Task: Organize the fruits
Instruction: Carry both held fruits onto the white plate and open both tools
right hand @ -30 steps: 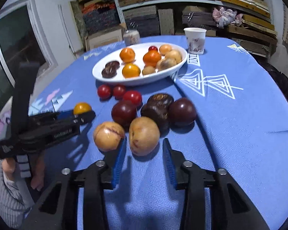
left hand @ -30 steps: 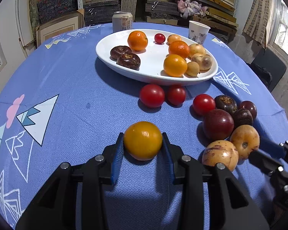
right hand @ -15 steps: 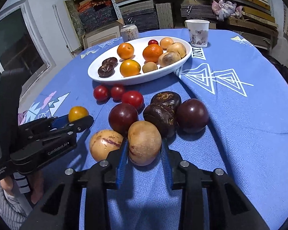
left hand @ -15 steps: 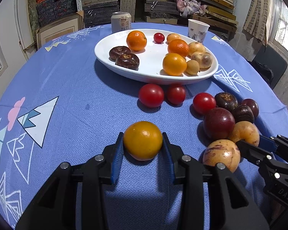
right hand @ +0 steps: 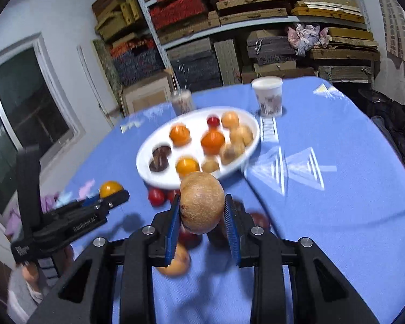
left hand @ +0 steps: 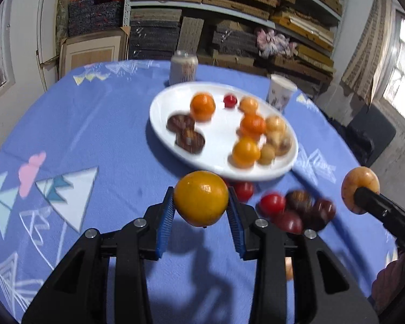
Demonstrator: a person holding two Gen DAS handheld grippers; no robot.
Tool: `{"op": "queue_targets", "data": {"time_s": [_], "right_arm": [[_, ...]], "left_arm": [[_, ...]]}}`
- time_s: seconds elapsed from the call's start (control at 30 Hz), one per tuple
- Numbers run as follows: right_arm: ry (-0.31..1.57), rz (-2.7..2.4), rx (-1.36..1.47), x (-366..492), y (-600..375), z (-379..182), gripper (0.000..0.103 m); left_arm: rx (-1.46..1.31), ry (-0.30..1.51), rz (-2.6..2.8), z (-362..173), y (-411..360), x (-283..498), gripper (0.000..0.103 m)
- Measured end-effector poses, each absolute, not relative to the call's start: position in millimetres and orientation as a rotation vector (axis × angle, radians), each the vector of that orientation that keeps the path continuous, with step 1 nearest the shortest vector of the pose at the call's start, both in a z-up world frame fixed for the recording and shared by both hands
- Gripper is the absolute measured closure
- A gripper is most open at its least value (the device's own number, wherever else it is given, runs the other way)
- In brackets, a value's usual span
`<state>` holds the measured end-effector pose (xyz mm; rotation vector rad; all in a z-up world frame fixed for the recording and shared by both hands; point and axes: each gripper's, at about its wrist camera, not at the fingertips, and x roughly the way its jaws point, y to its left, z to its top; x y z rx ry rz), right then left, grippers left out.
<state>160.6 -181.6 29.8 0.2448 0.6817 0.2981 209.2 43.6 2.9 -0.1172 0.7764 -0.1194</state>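
While the left gripper point(left hand: 201, 210) clamps an orange point(left hand: 201, 198) above the tablecloth point(left hand: 100, 145), the right gripper point(right hand: 202, 218) grips a tan fruit point(right hand: 202, 202), both near the white plate's point(left hand: 218, 167) front rim.

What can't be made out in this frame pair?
- Fruit on the white plate: motion blur in both views, kinds uncertain.
- Loose fruit on the tablecloth: right wrist view, mostly hidden behind the right gripper and its tan fruit.
- Can: label blurred.
- Left gripper holds an orange.
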Motion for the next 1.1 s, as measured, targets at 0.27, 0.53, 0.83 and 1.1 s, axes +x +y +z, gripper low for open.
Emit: {"op": "queue_targets", "data": {"time_s": [0.27, 0.53, 0.83, 1.1], "right_arm": [[0.711, 0.337, 0.277, 247, -146, 63, 0.071], [0.866, 0.308, 0.264, 300, -123, 10, 0.071], [0.893, 0.284, 0.249, 310, -124, -7, 0.069], [0.832, 0.261, 0.227, 302, -128, 6, 0.062]], "left_arm": [[-0.2, 0.766, -0.076, 38, 51, 292, 0.066], [-0.181, 0.872, -0.091, -7, 38, 335, 0.066], [-0.135, 0.876, -0.076, -24, 31, 341, 0.066], [-0.099, 0.817, -0.047, -15, 28, 331, 0.045]]}}
